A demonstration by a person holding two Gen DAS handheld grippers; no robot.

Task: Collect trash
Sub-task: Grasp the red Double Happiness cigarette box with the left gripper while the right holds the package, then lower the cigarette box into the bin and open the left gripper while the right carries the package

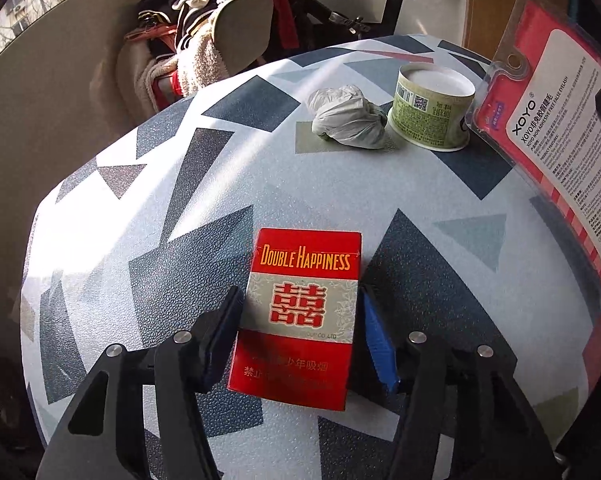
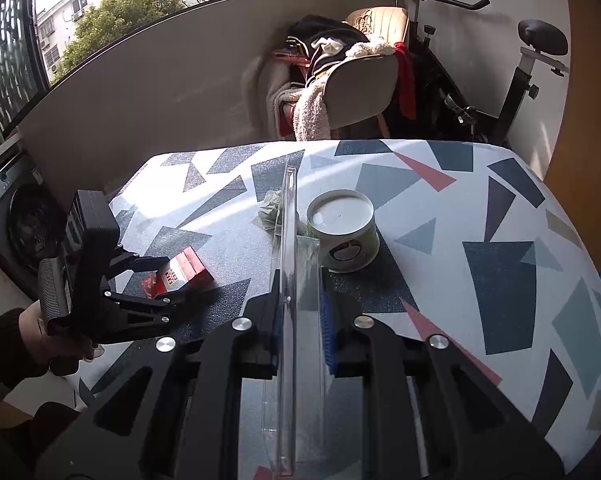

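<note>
The red cigarette pack [image 1: 298, 318] lies flat on the table [image 1: 220, 184], near its left edge and toward the near side. The left gripper [image 1: 300, 320] straddles it: one finger sits along each long side of the pack, close against it, though from these views I cannot tell whether the pads are already pressing or only just beside the cardboard. In the right wrist view the pack looks slightly tipped between those fingers, which suggests a grip is forming, but that is a judgement only.

Further toward the far edge stand the remaining pieces: a crumpled white tissue wad [image 1: 346, 122] touching or nearly touching an upturned green paper cup [image 1: 432, 106], roughly mid-table.

The right gripper [image 2: 300, 304] is clamped narrow on a clear plastic blister package [image 1: 560, 152], red-backed with printed text, held off the table above its right side.

The step in hand appears to be picking up the pack while the right hand already carries one item. Next the left fingers need to squeeze firmly on the pack's long sides and lift straight up, since a light box may slip or crush. No bin shows in either view.

Behind the table are a chair [image 2: 360, 80] heaped with clothes and an exercise bike [image 2: 520, 80].
</note>
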